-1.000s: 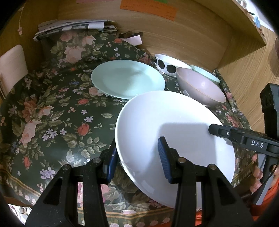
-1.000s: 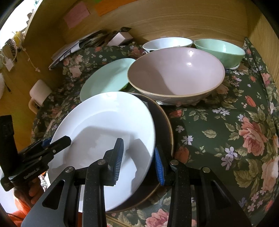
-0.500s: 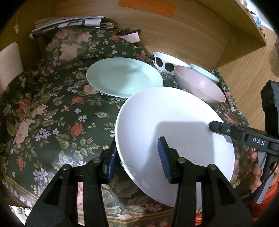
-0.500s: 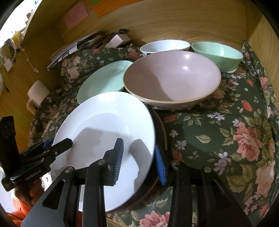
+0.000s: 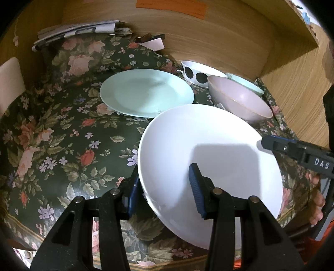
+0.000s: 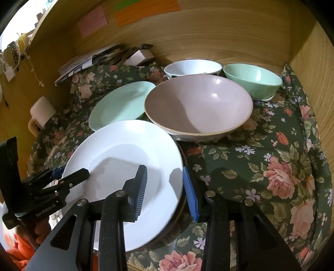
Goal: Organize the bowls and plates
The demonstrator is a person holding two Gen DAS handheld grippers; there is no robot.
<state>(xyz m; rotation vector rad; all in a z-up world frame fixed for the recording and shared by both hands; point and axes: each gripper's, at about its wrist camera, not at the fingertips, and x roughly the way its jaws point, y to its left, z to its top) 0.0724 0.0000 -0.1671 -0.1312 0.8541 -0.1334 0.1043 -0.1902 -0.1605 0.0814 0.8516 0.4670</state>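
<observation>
You are working in a home, at a table tucked into a wood-panelled nook. A dark floral tablecloth covers the table — roses and small flowers, household oilcloth by the look of it. On the far wall hang coloured paper notes, pink, green and orange. A heap of folded newspapers lies at the far left, with a small box beside it, and a cream mug stands at the left edge. Everyday crockery — mismatched plates and bowls — sits on the cloth.
</observation>
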